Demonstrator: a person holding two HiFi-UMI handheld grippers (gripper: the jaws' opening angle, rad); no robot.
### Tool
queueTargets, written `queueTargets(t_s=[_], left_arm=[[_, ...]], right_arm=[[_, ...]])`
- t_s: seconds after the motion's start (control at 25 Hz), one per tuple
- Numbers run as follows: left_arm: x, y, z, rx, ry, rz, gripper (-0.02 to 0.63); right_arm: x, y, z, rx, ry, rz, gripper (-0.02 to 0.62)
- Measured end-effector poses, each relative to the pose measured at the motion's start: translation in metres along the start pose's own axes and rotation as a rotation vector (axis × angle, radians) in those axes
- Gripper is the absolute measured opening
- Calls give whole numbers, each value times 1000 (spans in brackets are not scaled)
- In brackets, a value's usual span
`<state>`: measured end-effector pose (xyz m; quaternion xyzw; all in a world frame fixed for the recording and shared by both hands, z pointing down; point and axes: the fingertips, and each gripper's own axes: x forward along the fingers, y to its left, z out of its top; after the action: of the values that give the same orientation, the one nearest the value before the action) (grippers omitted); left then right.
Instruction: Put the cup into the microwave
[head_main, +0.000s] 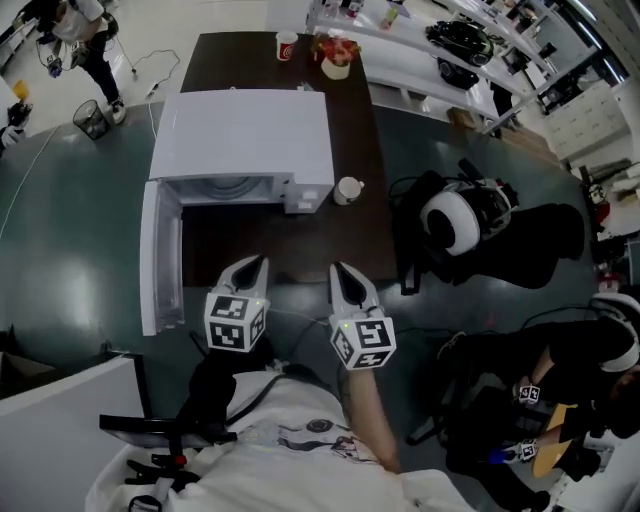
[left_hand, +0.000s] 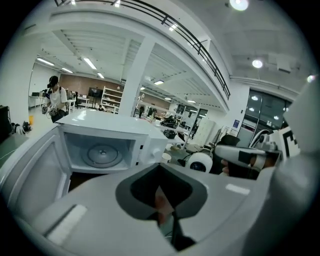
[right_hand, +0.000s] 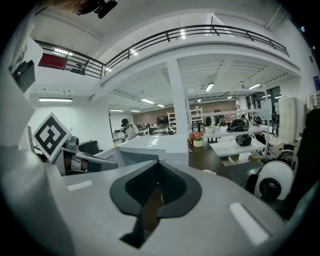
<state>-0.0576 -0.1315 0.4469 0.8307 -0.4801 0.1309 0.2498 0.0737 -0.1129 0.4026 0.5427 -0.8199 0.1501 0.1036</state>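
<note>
A small white cup stands upright, mouth up, on the dark brown surface. It sits just beside the right front corner of the white microwave oven; whether the two touch cannot be told. In the left gripper view the cup shows just right of the control panel.

The oven's door is swung wide open to the left. The cavity faces the person and holds only its round glass turntable.

The left gripper and the right gripper hang side by side in front of the open oven, well apart from the cup. Both pairs of jaws are closed together with nothing between them.

At the far end of the surface stand a red paper cup and a pot of red flowers. A white rounded headset lies to the right.
</note>
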Motion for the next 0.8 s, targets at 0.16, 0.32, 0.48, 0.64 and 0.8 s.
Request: queueTargets(t_s=[0.16,0.32,0.48,0.64,0.8], left_arm=[[21,13,-9,-31,58,-14,0],[39,17,-22,-48,120,-15,0],[68,14,-39,-59,179,-4,0],[93,11,-46,-66,241,18,0],[121,3,-57,-88,304,37,0]], right_arm=[[20,-3,-12,28,64,-6,2],[33,-9,-34,52,138,-3,2],[45,-28,-58,82,208,9,2],[62,-48,-76,115,269,30,2],[82,-76,-93,133,319,60,2]])
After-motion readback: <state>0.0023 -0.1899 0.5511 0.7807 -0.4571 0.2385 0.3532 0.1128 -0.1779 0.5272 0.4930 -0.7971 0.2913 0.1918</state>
